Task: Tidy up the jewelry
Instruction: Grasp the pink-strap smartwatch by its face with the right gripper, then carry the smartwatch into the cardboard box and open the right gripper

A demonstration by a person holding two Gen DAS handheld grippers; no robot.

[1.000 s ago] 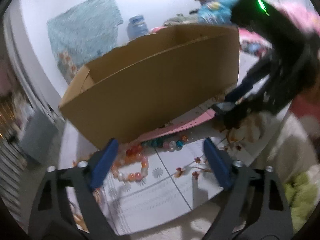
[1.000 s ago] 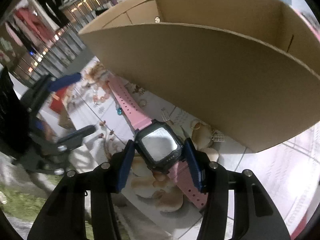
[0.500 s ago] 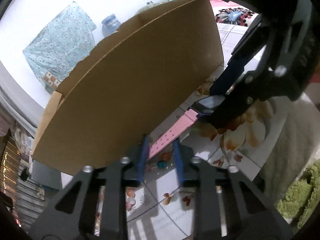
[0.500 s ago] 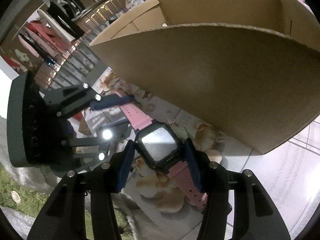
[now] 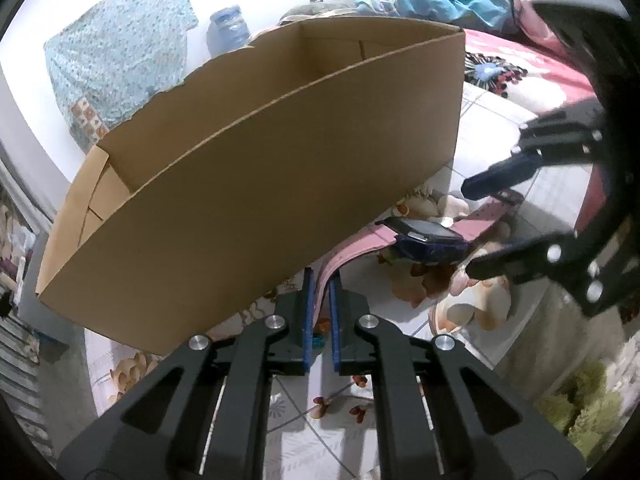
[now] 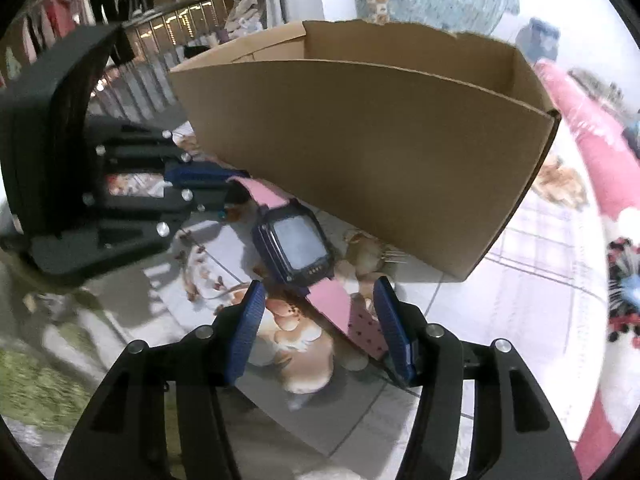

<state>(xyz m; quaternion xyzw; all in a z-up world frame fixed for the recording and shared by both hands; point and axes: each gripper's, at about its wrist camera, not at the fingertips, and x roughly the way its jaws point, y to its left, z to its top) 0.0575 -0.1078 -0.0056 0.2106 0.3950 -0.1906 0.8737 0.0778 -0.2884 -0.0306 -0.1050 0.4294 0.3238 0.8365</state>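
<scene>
The left gripper [image 5: 321, 280] is closing its jaws on one end of the pink-strapped watch [image 6: 296, 242], beside the cardboard box [image 6: 380, 152]; the right gripper [image 6: 318, 312] stands with fingers spread around the other strap, not clearly pressing it; floral cloth [image 6: 304, 336] beneath.

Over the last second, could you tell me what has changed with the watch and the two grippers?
The left gripper moved in from the beads and is closing on the far end of the pink strap. The right gripper, which had straddled the watch body, has drawn back and now stands open around the near strap. The cardboard box stayed in place behind them.
</scene>
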